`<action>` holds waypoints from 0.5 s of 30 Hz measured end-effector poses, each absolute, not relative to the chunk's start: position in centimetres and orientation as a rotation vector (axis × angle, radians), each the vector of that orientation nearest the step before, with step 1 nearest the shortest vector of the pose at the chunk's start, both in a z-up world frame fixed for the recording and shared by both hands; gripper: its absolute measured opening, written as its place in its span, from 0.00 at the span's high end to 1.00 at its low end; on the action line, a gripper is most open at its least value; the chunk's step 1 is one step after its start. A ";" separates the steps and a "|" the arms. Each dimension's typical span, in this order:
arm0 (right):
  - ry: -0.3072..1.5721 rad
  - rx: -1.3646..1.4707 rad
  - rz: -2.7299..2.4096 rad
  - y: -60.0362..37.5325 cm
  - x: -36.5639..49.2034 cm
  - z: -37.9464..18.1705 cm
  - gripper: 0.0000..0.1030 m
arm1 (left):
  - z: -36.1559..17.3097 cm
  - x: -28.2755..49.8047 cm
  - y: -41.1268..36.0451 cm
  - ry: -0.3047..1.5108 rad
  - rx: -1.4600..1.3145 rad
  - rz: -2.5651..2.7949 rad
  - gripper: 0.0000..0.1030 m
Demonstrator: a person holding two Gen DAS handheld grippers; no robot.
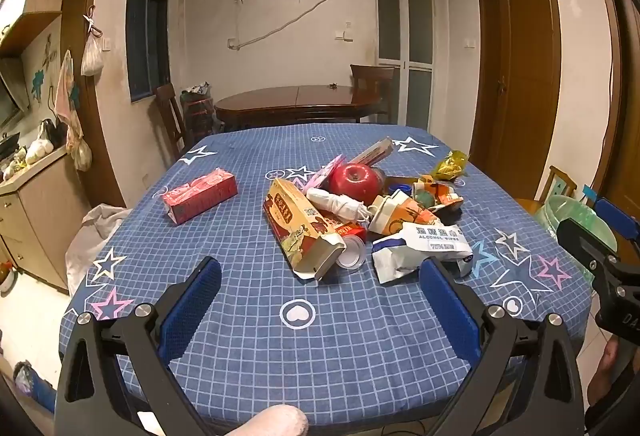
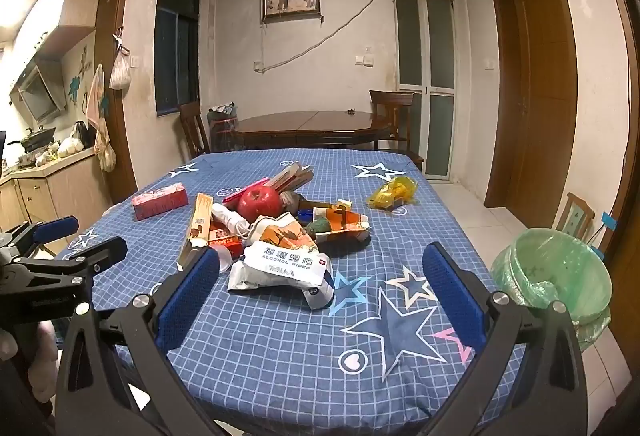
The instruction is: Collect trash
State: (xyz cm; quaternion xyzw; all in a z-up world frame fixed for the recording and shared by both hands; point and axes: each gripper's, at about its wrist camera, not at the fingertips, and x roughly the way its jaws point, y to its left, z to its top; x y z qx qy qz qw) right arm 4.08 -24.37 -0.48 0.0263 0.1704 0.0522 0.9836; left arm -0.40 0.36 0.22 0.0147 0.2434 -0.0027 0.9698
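Note:
A heap of trash lies mid-table on the blue checked cloth (image 1: 248,316): a white alcohol wipes pack (image 1: 420,248) (image 2: 280,270), an open tan carton (image 1: 298,226) (image 2: 196,232), crushed orange paper cups (image 1: 404,213) (image 2: 296,232), a tin can (image 1: 351,250) and a red apple (image 1: 355,179) (image 2: 259,200). A yellow wrapper (image 2: 394,191) lies apart, far right. A green-lined bin (image 2: 554,276) stands right of the table. My left gripper (image 1: 320,300) is open and empty, short of the heap. My right gripper (image 2: 320,296) is open and empty, just before the wipes pack.
A red tissue box (image 1: 200,195) (image 2: 160,200) lies at the table's left. A dark wooden table (image 1: 296,101) with chairs stands behind. A kitchen counter (image 1: 32,171) is at the left, a wooden door (image 2: 536,95) at the right.

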 end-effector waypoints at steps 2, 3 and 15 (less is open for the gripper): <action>0.344 0.051 0.104 -24.2 4.0 -0.8 0.05 | 0.3 -0.6 0.5 0.491 0.030 -0.006 0.04; 0.344 0.051 0.105 -24.2 4.0 -0.8 0.05 | -0.2 0.0 0.1 0.496 0.033 -0.005 0.04; 0.348 0.051 0.106 -24.3 4.1 -0.9 0.05 | -0.8 0.0 0.2 0.502 0.035 -0.010 0.04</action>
